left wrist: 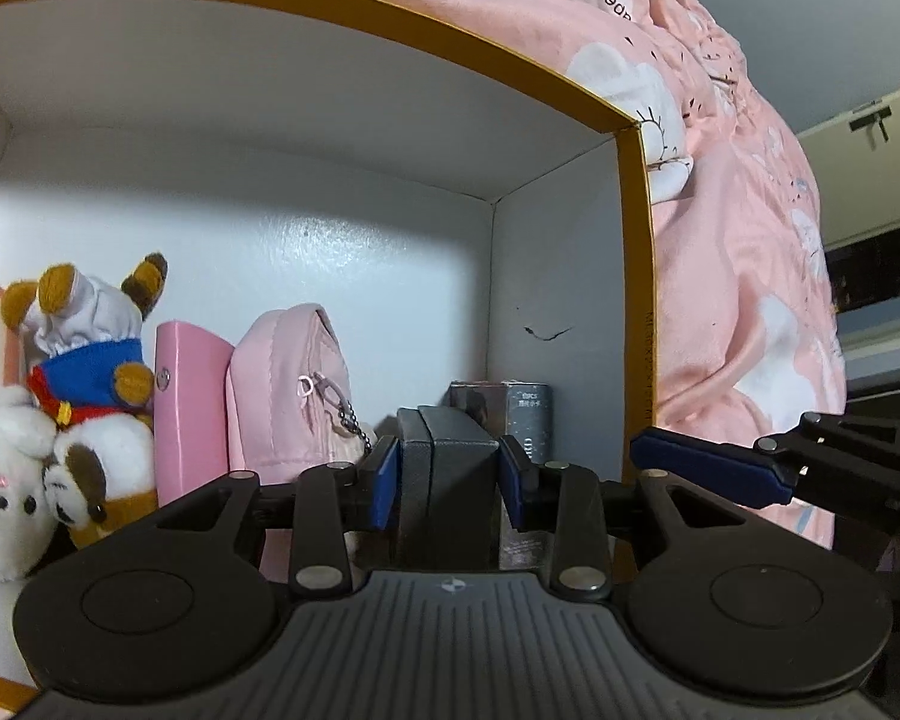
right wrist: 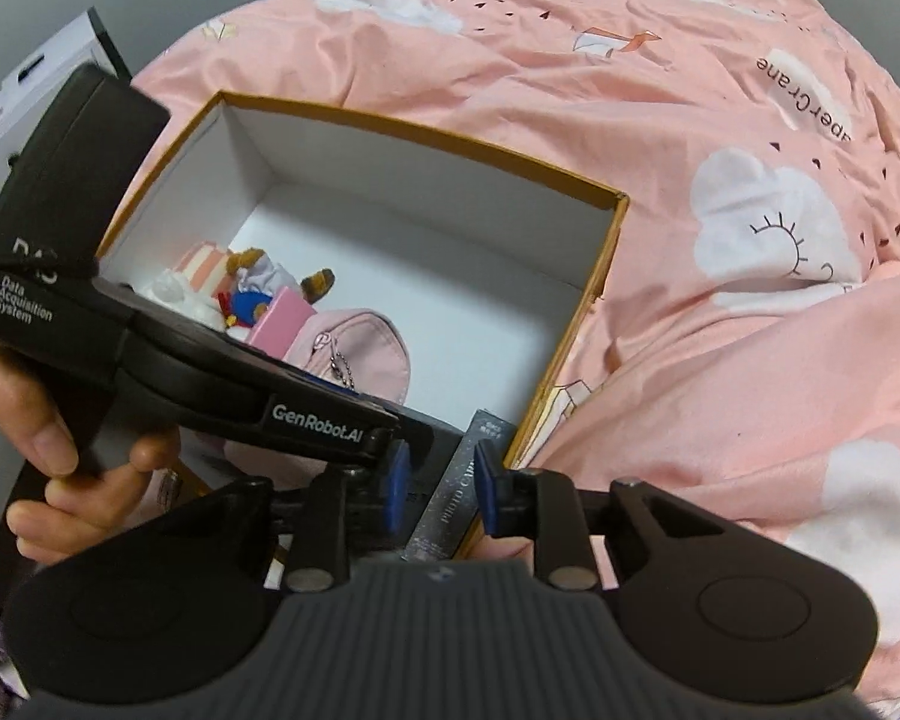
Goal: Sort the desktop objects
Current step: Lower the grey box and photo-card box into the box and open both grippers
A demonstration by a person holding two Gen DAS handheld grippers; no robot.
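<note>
An orange-rimmed storage box with white walls lies on a pink bedsheet. Inside its right corner, my left gripper is shut on an upright black case, one blue pad on each side. A grey photo-card box stands just behind it against the wall. My right gripper hovers above that corner with its pads a little apart. The grey box shows through the gap and does not fill it. In the left wrist view the right gripper ends short of the grey box.
At the left of the box are a bear plush in a chef hat, a white plush, a pink notebook and a pink pouch. A hand holds the left tool. The box's far half is bare.
</note>
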